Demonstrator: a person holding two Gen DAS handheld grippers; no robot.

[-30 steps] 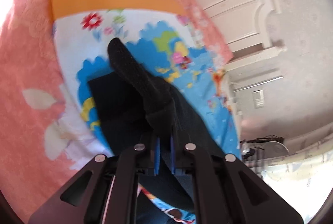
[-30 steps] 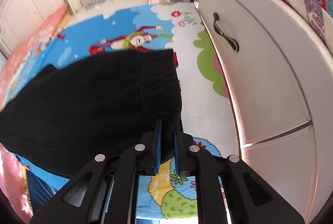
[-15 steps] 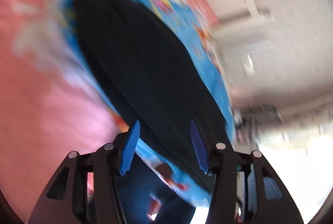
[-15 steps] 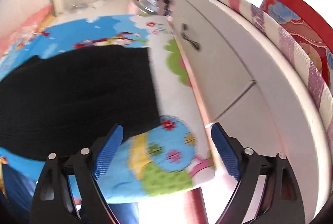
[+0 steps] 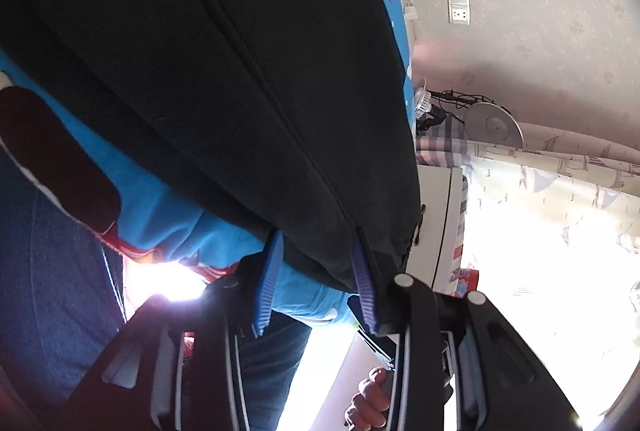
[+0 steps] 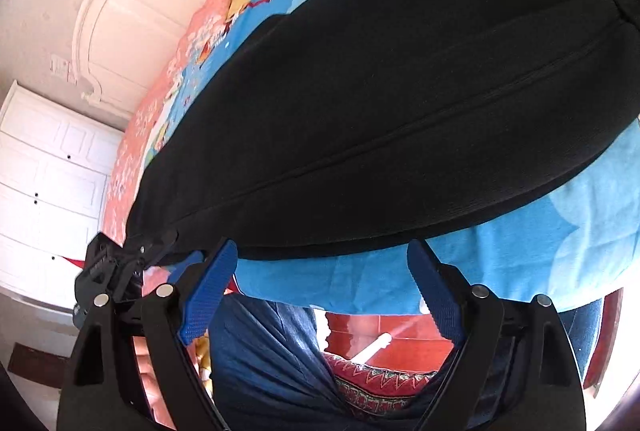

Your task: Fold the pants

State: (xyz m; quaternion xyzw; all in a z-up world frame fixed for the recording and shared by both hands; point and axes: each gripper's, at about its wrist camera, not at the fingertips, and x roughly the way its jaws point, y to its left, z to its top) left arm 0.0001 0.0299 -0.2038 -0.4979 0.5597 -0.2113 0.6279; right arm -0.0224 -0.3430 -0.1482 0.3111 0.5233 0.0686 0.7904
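Black pants (image 5: 224,71) lie part-folded; left gripper (image 5: 316,283) closing over the 6 o'clock hem, unclamped; right gripper (image 6: 320,291) spread, empty; next, pinch both corners.

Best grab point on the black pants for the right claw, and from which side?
Grip the near hem edge of the black pants, where it lies flat on the blue cartoon sheet, coming from the bed's near side. The right claw stands open just short of that edge, beside the left claw, whose jaws are closing around the near corner.
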